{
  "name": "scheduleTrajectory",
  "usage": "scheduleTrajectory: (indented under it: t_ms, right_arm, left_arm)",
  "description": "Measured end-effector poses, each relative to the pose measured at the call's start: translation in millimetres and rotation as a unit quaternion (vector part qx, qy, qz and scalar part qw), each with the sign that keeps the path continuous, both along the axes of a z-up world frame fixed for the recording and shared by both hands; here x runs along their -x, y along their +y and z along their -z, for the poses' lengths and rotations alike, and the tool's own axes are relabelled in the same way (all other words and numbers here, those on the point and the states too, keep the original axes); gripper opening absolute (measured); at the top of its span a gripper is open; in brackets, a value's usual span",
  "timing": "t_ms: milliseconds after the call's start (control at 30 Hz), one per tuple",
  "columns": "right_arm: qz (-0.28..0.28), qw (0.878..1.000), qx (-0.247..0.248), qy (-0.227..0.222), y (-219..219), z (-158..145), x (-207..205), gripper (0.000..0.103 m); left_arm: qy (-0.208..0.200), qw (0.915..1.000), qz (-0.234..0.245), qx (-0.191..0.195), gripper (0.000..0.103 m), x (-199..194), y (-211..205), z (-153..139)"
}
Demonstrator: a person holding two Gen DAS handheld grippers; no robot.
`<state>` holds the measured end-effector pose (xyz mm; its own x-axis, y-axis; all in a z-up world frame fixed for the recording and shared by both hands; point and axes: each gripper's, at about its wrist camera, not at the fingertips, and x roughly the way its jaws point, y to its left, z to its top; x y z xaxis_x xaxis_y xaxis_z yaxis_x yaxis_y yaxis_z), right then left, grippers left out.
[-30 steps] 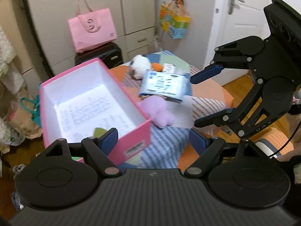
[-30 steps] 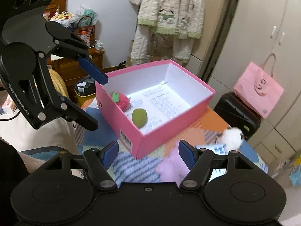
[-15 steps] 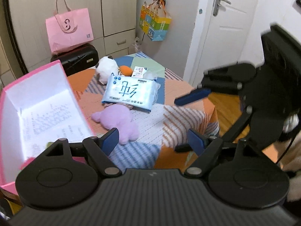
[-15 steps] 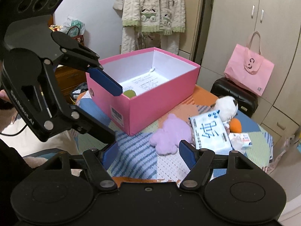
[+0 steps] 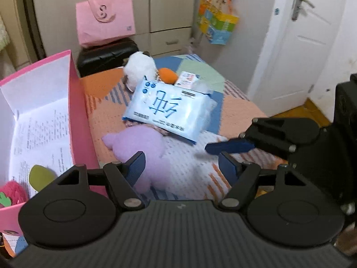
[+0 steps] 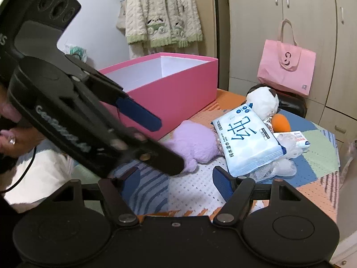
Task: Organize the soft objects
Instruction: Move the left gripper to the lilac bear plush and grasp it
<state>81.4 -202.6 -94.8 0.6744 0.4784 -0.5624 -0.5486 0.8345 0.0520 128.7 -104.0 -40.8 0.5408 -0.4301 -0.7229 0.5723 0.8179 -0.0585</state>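
Note:
A purple plush (image 5: 136,145) lies on the patchwork tablecloth beside the open pink box (image 5: 77,111), which holds a green soft piece (image 5: 41,175) and a red strawberry plush (image 5: 11,192). Behind the purple plush a blue-white wipes pack (image 5: 167,109) leans on a white plush (image 5: 139,71), an orange soft toy (image 5: 167,74) and a white mesh puff (image 6: 281,165). My left gripper (image 5: 181,165) hangs low over the purple plush, its jaws closing, with the plush's near end just inside its left finger; the pads do not press it. My right gripper (image 6: 176,176) is open over bare cloth, holding nothing.
A pink paper bag (image 5: 104,17) sits on a black suitcase (image 5: 107,55) before the wardrobe. A white door (image 5: 296,44) and a hanging colourful bag (image 5: 216,26) stand at the right. A knitted cardigan (image 6: 162,15) hangs behind the box. A hand (image 6: 9,131) holds the left gripper.
Both grippers have come down toward the table. The left one swung from over the pink box to the purple plush and its jaws narrowed. The right one now sees the box from the side.

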Motion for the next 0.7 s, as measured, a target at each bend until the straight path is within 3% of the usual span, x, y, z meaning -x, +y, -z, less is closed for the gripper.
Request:
scheduleTrajectory:
  t_ms: [167,267,467,700]
  right_arm:
    - [0.001,1.0,-0.002,-0.011,9.6,16.5,-10.5,0.076]
    - [-0.001,1.0,0.001,-0.017,13.4,20.5,-14.8,0.076]
    - [0.008,1.0,-0.004,-0.021,19.6,28.7,-19.9,0.076]
    - [0.046,0.998,-0.017,-0.05,30.1,45.0,-25.0,0.076]
  left_arm:
    - [-0.012,0.9991,-0.026,-0.03,0.067,-5.8,-7.0,13.0]
    - [-0.002,0.9989,-0.043,-0.019,0.066,-9.7,-0.3,17.6]
    - [-0.029,0.9945,-0.1,-0.006,0.066,-9.9,6.6,30.6]
    - [-0.002,0.9905,-0.136,0.024,0.066,-25.6,10.2,55.1]
